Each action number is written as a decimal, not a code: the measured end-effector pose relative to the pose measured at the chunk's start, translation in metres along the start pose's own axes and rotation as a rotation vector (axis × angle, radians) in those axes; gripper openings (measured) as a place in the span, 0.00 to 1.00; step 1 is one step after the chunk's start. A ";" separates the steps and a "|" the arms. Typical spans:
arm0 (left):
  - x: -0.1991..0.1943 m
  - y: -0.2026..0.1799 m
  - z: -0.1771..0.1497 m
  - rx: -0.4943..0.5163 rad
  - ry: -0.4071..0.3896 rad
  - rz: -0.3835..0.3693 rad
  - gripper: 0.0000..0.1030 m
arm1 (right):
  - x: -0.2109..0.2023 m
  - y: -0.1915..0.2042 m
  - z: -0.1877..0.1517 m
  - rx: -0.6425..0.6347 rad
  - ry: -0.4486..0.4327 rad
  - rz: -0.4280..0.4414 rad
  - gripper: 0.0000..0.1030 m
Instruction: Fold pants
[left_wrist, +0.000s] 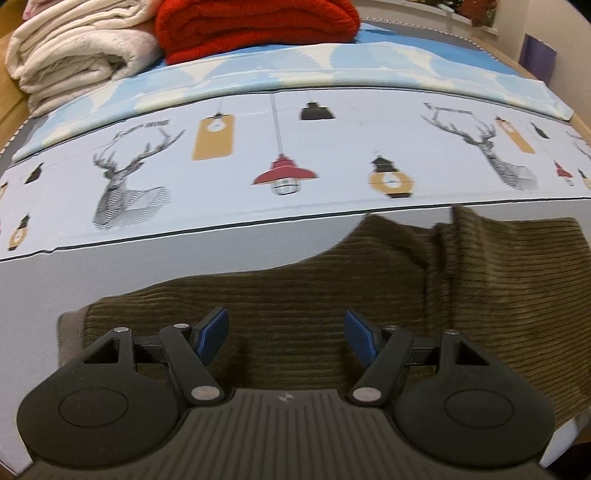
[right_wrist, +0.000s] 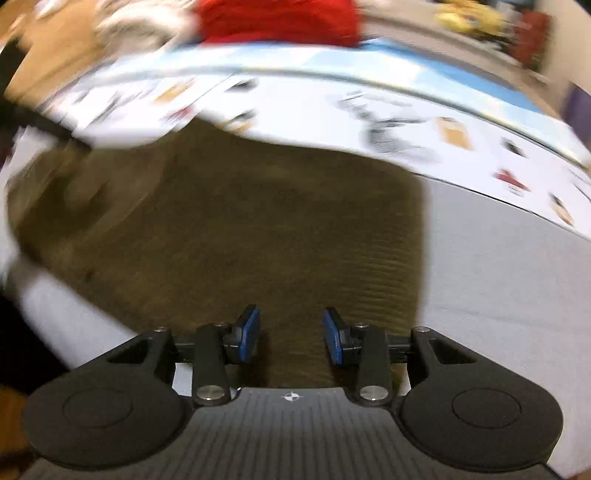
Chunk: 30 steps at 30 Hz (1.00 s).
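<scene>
Olive-brown corduroy pants (left_wrist: 369, 280) lie flat on a white sheet (left_wrist: 110, 266), with a raised fold at their far right. My left gripper (left_wrist: 286, 332) hovers over the pants near their left end. It is open, its blue pads wide apart with nothing between them. The right wrist view is blurred by motion. There the pants (right_wrist: 240, 229) fill the middle and their straight right edge runs down the sheet (right_wrist: 498, 277). My right gripper (right_wrist: 291, 334) is over the near part of the cloth, its pads apart and holding nothing.
Beyond the pants lies a white cloth printed with deer heads and lamps (left_wrist: 280, 155), then a light blue patterned cloth (left_wrist: 332, 70). A folded red blanket (left_wrist: 255, 26) and a cream blanket (left_wrist: 74, 55) are stacked at the far edge.
</scene>
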<state>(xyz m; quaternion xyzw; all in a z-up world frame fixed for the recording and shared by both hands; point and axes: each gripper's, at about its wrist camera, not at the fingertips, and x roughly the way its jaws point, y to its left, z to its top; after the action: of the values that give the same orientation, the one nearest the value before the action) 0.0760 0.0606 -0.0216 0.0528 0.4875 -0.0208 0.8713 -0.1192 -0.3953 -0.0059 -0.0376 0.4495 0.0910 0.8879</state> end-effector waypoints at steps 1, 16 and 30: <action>0.000 -0.003 0.001 -0.002 0.000 -0.007 0.73 | 0.007 -0.009 -0.005 0.022 0.043 -0.043 0.37; 0.004 -0.038 0.008 -0.002 0.000 -0.225 0.71 | 0.031 -0.024 -0.004 0.017 0.102 -0.111 0.42; 0.061 -0.064 0.033 -0.214 0.103 -0.446 0.73 | 0.036 0.016 -0.001 -0.168 0.021 -0.076 0.43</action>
<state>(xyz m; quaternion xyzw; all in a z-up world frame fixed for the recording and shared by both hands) 0.1300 -0.0061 -0.0613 -0.1476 0.5301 -0.1583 0.8199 -0.1020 -0.3753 -0.0356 -0.1300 0.4476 0.0944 0.8797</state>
